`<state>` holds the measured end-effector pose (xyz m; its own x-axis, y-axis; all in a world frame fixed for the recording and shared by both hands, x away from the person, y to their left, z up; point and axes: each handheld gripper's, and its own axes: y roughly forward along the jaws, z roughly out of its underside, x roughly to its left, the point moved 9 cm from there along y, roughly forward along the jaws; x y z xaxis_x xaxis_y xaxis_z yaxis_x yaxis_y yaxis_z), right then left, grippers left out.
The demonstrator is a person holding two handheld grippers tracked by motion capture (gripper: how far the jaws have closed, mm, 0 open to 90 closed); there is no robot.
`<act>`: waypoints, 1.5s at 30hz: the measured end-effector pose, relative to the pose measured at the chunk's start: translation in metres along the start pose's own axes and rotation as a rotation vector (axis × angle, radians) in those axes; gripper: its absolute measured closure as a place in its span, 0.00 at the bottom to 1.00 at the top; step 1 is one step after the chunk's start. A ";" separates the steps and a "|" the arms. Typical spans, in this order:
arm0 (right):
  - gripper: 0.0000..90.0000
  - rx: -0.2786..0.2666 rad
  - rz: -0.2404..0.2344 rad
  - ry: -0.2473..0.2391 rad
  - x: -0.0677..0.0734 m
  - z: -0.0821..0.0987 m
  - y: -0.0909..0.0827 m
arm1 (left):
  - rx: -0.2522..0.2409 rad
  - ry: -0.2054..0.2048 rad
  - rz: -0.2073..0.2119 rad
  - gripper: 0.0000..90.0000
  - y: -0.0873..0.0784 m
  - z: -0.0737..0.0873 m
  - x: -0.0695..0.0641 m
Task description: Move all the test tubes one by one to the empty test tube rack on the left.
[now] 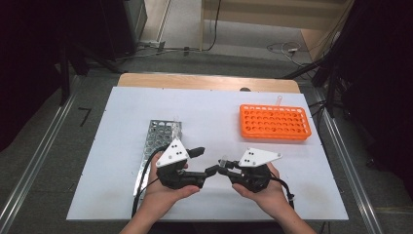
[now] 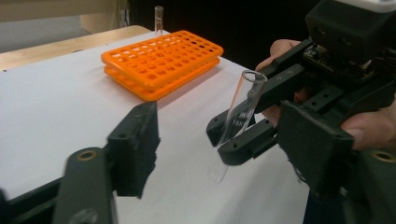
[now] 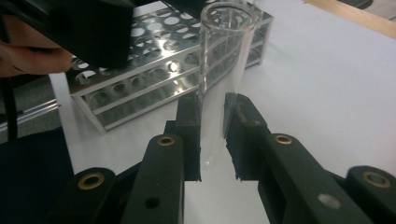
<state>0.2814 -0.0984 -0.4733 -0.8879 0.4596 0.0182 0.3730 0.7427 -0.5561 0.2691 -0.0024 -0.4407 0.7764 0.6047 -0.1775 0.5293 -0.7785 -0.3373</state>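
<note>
A person at a white-covered table (image 1: pixel 122 146) holds a gripper in each hand, the two tools meeting nose to nose near the table's front edge. The right gripper (image 1: pixel 225 170) is clenched on a clear glass test tube (image 2: pixel 237 119), its jaws pressed against the tube's lower half so that the open mouth tilts upward and the rounded bottom hangs just above the white surface. In the right gripper view the tube (image 3: pixel 222 70) rises between the two black jaws. The left gripper (image 1: pixel 202 163) is released, its jaws spread wide apart with nothing between them, one on either side of the tube's end of the right gripper. A metal test tube rack (image 1: pixel 158 139) lies just behind the left gripper. An orange rack (image 1: pixel 275 122) sits well apart from the grippers, toward the table's far right, with a single empty tube (image 2: pixel 159 19) standing upright at its far edge.
</note>
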 end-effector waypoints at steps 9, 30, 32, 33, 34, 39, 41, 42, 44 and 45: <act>0.82 0.024 -0.035 -0.025 0.016 0.000 0.008 | 0.004 0.020 0.063 0.67 0.005 0.000 -0.014; 0.81 0.012 -0.051 -0.025 0.020 -0.003 0.007 | 0.009 0.026 0.030 0.84 0.004 0.000 -0.010; 0.76 0.002 -0.053 -0.036 0.020 -0.004 0.007 | 0.003 0.020 0.019 0.84 0.002 -0.001 -0.007; 0.73 0.000 -0.059 -0.033 0.020 -0.004 0.007 | -0.002 0.017 0.018 0.84 0.002 -0.001 -0.006; 0.70 -0.001 -0.064 -0.030 0.019 -0.004 0.006 | -0.005 0.014 0.014 0.84 0.000 -0.002 -0.005; 0.46 -0.002 -0.058 -0.029 0.011 -0.002 0.003 | -0.026 0.000 -0.021 0.84 -0.010 -0.006 0.009; 0.38 -0.010 -0.047 -0.010 0.006 -0.003 0.000 | -0.033 -0.003 -0.041 0.84 -0.016 -0.007 0.017; 0.33 -0.011 -0.041 -0.004 0.003 -0.003 -0.002 | -0.038 -0.005 -0.050 0.84 -0.018 -0.008 0.021; 0.26 -0.011 -0.019 0.007 -0.004 -0.002 -0.004 | -0.043 -0.008 -0.061 0.84 -0.021 -0.008 0.025; 0.22 -0.011 -0.010 0.014 -0.008 -0.001 -0.004 | -0.055 -0.021 -0.081 0.84 -0.027 -0.009 0.034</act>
<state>0.2872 -0.1052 -0.4704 -0.8877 0.4590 0.0355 0.3673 0.7527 -0.5464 0.2843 0.0380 -0.4290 0.7234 0.6688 -0.1712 0.6081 -0.7347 -0.3005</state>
